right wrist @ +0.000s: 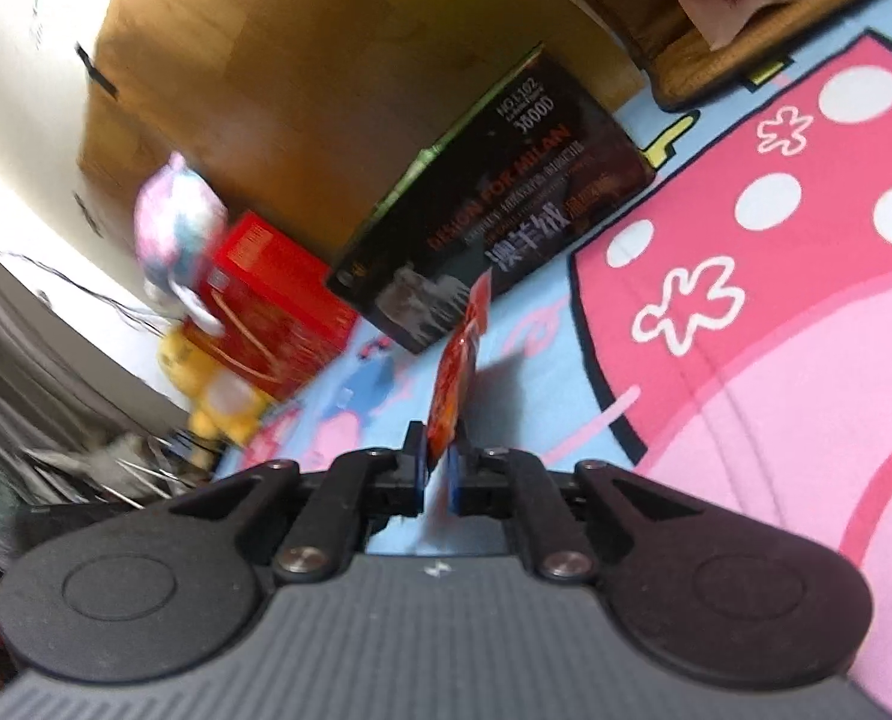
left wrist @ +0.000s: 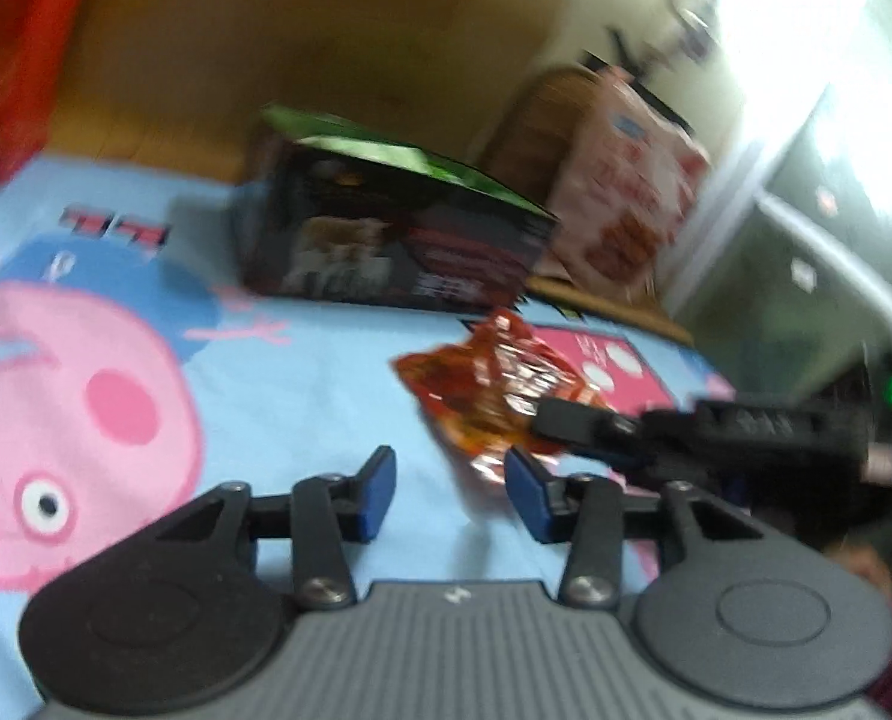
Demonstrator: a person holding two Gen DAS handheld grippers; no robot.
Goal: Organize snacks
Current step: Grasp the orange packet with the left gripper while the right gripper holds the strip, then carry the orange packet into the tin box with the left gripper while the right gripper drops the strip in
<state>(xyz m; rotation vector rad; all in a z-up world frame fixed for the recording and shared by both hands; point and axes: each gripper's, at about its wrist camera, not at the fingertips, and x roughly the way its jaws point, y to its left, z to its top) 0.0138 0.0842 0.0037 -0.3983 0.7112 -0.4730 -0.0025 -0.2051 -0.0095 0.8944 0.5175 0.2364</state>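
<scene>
Right gripper [right wrist: 438, 468] jaws clamped on orange snack packet [right wrist: 457, 384] near black box [right wrist: 494, 210]; left gripper [left wrist: 451, 495] jaws apart, empty.

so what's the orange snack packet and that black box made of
The crinkly orange snack packet looks like glossy plastic or foil film: it creases and catches bright glints while pinched in the right tongs. The black printed box with green edge looks like coated cardboard, with flat faces and sharp corners.

My left gripper [left wrist: 451, 495] sits low in the frame's centre, jaws spread wide with nothing between them. My right gripper [right wrist: 438, 468], at lower centre of its own view, has its jaws pinched together on an orange snack packet [right wrist: 459, 372].
</scene>
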